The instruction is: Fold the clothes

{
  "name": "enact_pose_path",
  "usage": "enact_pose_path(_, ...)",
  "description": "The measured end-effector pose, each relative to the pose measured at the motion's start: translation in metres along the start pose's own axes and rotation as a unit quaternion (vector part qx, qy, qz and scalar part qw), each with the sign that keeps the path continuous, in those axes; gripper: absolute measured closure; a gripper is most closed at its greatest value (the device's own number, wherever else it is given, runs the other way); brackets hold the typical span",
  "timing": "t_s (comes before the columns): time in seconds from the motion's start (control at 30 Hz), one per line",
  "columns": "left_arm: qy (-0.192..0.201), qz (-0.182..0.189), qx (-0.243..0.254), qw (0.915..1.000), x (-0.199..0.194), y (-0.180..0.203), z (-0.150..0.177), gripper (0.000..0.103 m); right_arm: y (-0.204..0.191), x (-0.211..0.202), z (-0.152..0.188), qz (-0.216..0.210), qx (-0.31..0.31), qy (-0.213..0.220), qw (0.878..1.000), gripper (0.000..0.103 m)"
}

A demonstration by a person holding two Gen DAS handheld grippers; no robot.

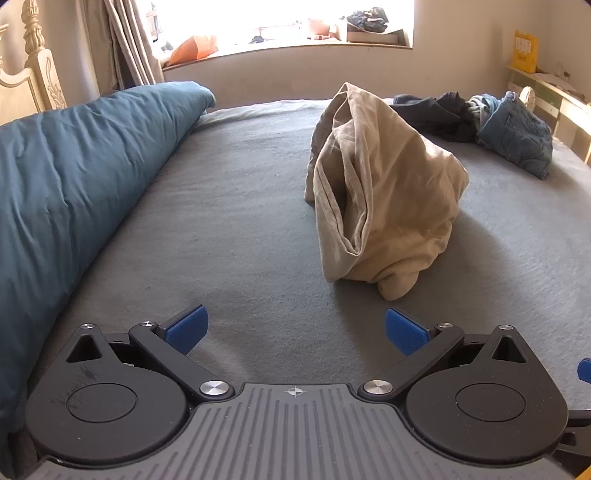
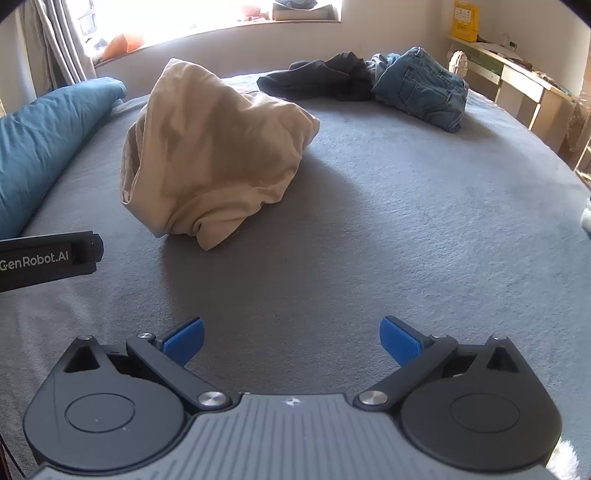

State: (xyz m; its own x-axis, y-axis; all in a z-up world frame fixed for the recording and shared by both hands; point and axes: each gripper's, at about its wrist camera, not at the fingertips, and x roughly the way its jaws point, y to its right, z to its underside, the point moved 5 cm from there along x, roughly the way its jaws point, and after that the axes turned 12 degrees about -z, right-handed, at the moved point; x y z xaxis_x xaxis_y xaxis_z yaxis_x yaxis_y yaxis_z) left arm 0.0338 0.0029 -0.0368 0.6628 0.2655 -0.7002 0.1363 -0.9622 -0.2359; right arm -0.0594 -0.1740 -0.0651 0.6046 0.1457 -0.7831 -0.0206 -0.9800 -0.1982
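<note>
Grey bedding (image 1: 240,221) lies bare before us, so we hold the left gripper (image 1: 295,334) and right gripper (image 2: 291,341) spread wide and empty, presumably ready to reach. Our beige garment (image 1: 380,192) sits heaped at one o'clock (its long axis running from us toward the window (image 1: 295,18)), peak pointing away.

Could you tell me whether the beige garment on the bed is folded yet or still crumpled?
Still crumpled: the beige garment sits in a bunched heap rising to a peak on the grey bed, with no flat folds.
</note>
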Motion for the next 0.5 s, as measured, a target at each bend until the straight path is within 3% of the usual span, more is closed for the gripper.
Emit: enact_pose_path(0.5, 0.026, -0.003, -0.006, 0.9996, -0.0053, -0.0006, 0.0003, 0.0, 0.0001, -0.0003, 0.0002, 0.015, -0.007, 0.008, 1.0, 0.0)
